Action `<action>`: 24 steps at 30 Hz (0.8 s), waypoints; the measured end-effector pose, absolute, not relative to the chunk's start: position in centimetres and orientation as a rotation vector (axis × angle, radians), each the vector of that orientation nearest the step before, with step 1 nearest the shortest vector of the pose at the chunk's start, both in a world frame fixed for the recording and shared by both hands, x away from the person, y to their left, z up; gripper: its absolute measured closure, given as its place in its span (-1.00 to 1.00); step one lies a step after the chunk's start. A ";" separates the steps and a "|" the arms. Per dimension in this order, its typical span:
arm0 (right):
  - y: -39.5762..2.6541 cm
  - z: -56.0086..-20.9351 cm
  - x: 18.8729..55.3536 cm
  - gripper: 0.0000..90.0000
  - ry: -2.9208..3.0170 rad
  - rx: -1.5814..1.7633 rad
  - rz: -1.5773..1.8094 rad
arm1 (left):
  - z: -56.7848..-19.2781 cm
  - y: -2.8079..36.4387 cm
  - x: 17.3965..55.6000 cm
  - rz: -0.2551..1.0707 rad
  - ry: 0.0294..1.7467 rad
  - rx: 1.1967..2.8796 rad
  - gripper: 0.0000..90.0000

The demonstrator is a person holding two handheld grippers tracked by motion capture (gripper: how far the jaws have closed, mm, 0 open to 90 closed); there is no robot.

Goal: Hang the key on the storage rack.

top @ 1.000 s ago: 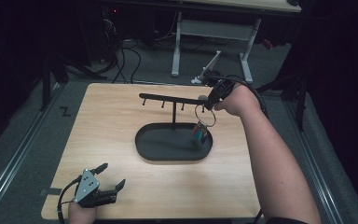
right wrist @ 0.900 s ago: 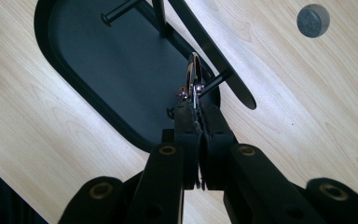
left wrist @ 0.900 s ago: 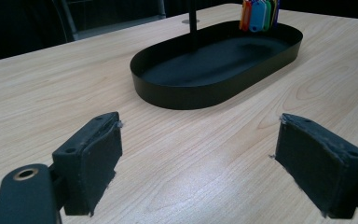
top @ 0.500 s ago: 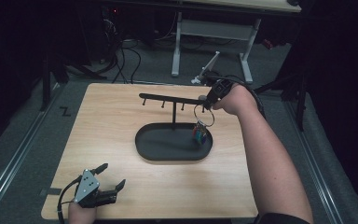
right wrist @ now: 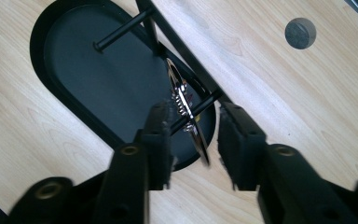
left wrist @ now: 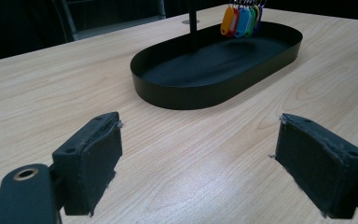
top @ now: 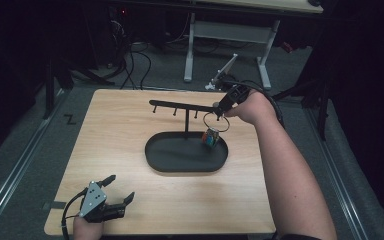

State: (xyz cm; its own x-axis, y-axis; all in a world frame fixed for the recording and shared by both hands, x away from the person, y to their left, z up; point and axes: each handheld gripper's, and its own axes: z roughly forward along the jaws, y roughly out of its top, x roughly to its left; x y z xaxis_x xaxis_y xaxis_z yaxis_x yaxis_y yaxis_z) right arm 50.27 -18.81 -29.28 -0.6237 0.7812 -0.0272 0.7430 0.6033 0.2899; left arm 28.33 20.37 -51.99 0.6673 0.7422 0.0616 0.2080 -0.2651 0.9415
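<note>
While jaws gape, key ring (right wrist: 186,109) hangs free — tray (top: 152,152) rim near

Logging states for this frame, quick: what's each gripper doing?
Left gripper: open, holding nothing, low over the table.
Right gripper: jaws apart around the key ring at the rack peg, not clamped.

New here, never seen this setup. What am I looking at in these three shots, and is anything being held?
No robot: a person holds a two-jaw gripper in each hand. The high view looks down on a wooden table; each gripper also carries its own camera. On the table stands a black oval tray with a hook rack. The left gripper rests open near the table's front edge, holding nothing. The right gripper is at the rack's end peg, jaws parted around a metal key ring with coloured tags hanging over the tray.
</note>
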 end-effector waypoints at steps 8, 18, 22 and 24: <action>-19.5 -29.5 49.1 -0.09 2.659 1.312 0.391 | -52.0 20.3 28.3 0.616 0.756 1.811 -0.67; -20.1 -31.4 47.4 -0.51 2.615 1.362 0.362 | -52.0 20.2 28.3 0.621 0.751 1.814 -0.67; -20.2 -32.5 46.8 -0.50 2.621 1.345 0.324 | -52.0 20.2 28.3 0.618 0.754 1.812 -0.67; -20.2 -33.2 46.4 -0.50 2.622 1.348 0.330 | -52.0 20.2 28.3 0.618 0.753 1.812 -0.67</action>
State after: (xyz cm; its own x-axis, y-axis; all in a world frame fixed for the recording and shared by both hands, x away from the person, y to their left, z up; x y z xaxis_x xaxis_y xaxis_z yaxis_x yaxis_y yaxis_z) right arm 46.44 -20.22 -33.16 -0.5747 0.8166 -0.0540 0.7778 0.5655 0.2741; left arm 28.29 20.16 -52.00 0.6712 0.7385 0.0644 0.2077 -0.2708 0.9400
